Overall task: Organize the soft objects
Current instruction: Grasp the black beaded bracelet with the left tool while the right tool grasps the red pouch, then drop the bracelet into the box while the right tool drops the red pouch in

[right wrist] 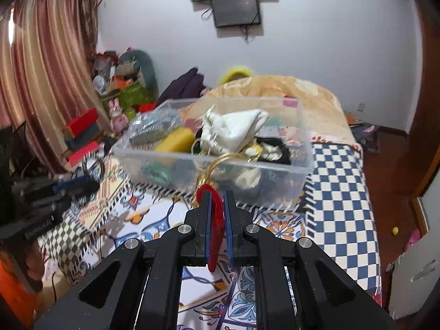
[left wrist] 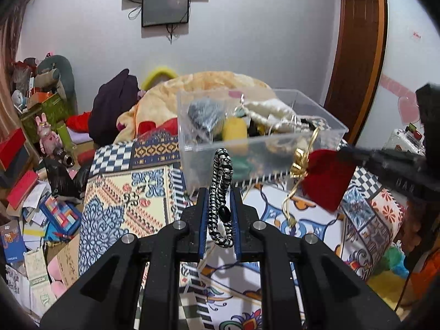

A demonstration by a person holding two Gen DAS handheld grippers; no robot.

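Observation:
A clear plastic box (left wrist: 324,122) (right wrist: 299,170) stands on the patterned bed cover (left wrist: 123,192) and holds a white pouch (right wrist: 233,129), a yellow item (right wrist: 176,139) and other soft things. My left gripper (left wrist: 220,192) is shut on a black-and-white braided cord (left wrist: 221,181), held upright just short of the box. My right gripper (right wrist: 217,195) is shut on a red pouch (right wrist: 216,228) with a gold drawstring (right wrist: 217,163), close to the box's near wall. The red pouch also shows in the left wrist view (left wrist: 327,181).
A folded beige blanket (right wrist: 288,88) and dark clothes (left wrist: 112,107) lie behind the box. Cluttered shelves, boxes and papers (left wrist: 35,206) fill the left side. A curtain (right wrist: 41,68) hangs at left. A wooden door (left wrist: 354,55) stands at right.

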